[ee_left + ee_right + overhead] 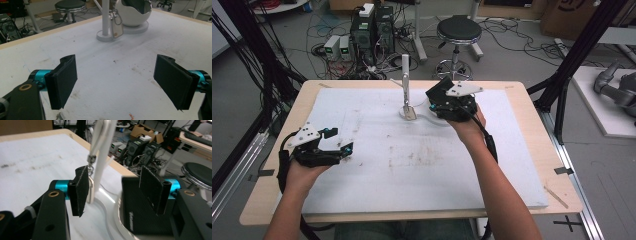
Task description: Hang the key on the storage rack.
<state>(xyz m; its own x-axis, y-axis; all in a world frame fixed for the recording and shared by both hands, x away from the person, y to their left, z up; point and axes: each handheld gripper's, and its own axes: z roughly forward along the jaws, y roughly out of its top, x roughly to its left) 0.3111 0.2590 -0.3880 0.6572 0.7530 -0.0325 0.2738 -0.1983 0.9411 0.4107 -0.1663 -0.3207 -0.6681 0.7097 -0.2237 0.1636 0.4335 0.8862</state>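
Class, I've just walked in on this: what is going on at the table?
A person sits at a white-topped table with a gripper in each hand. The right gripper is at the far side, jaws open, beside a white stand from which a small tag hangs on a chain; a white bowl-shaped holder sits next to it. The left gripper waits open and empty near the table's left side.

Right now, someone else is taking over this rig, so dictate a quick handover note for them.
Left hand-held gripper: open, empty, low over the table's white board, near its left side.
Right hand-held gripper: open, holding nothing, at the white stand; one pad is right beside the tag hanging from it.
White bowl-shaped holder with a black card inside sits beside the stand.
Done: tag hangs on the stand.
Left: I cannot tell; check before moving.
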